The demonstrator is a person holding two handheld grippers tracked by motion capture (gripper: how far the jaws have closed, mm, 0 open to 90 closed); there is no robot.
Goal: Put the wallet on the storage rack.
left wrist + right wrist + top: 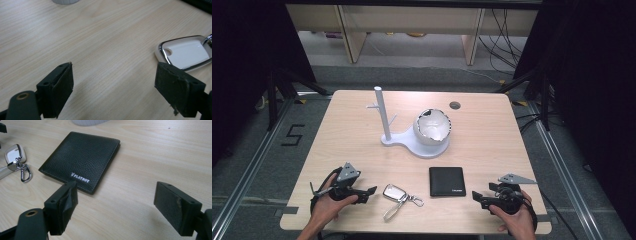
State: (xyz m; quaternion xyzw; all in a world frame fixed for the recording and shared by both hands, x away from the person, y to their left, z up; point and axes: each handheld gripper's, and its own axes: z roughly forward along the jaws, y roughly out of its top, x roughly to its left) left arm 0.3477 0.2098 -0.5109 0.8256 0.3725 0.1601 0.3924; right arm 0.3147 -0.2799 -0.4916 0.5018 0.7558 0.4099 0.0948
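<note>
Chrome-edged key fob (395,193) lies flat near the table's (362,130) front edge, just beside left gripper (371,190); black wallet (447,181) beside right gripper (475,197). Both spread, empty. Risk: pads skid off slick fob; ring snags.

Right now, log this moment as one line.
left gripper: open, empty, beside white chrome-edged key fob | right gripper: open, empty, beside black leather wallet | both items flat on light wooden table
</note>
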